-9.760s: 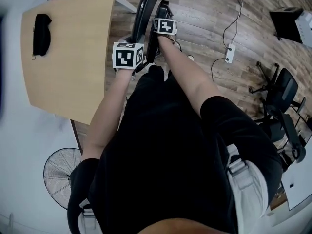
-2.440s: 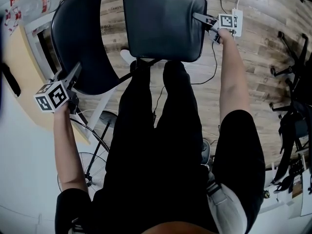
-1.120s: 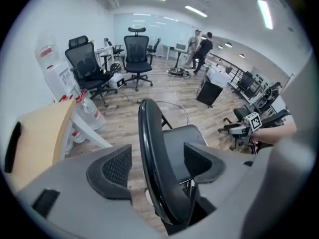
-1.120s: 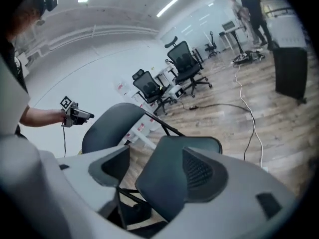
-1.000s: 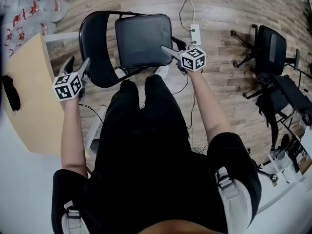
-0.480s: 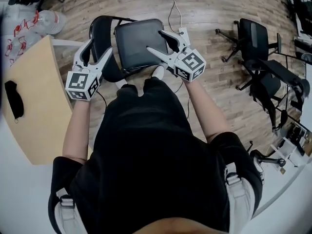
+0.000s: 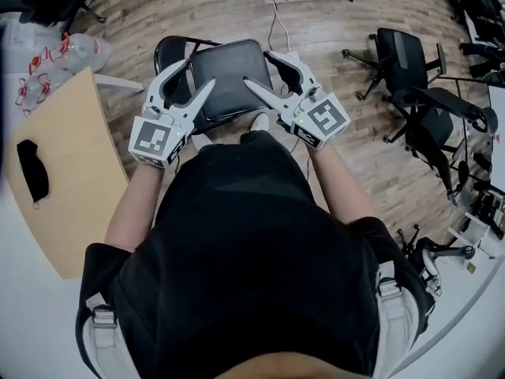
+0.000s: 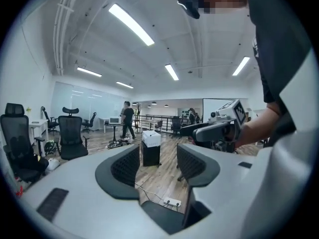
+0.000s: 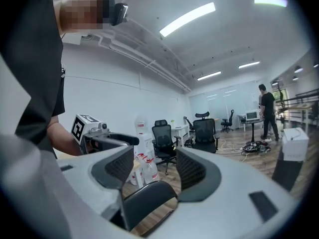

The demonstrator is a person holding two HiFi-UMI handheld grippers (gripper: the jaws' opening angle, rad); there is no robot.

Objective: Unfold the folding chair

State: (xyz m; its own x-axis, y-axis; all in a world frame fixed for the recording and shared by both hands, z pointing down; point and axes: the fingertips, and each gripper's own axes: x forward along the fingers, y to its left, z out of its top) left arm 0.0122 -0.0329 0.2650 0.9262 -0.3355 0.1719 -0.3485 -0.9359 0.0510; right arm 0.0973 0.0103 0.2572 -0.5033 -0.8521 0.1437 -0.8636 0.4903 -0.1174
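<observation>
- The folding chair [image 7: 225, 93] stands on the wooden floor [image 7: 331, 22] at 12 o'clock from the person. Its seat [image 7: 229, 65] lies flat and its backrest [image 7: 170, 50] is at the seat's 9 o'clock side.
- The left tongs [image 7: 193, 76] hang above the chair's 9 o'clock edge. In the left gripper view they are released: their jaws have just been closing partway but stand apart, with only the distant room between them.
- The right tongs [image 7: 259, 69] hang above the seat's 3 o'clock edge, also released. Their jaws have just been closing partway too, and grip nothing. A dark curved part, probably the backrest [image 9: 147, 200], shows low in the gap, well apart from the pads.
- The chair looks fully opened, so the step in hand is probably the withdrawal and a last check.
- To do it well, the person should keep both tongs clear of the frame, so no jaw catches a tube and tips the chair.
- The seat should look level and fully down before the chair is left alone. If it looks short of flat, a press on its front edge would probably settle it.
- The counter [image 7: 63, 180] at 9 o'clock stands near the chair, so any nudge should go toward 3 o'clock, away from it.
</observation>
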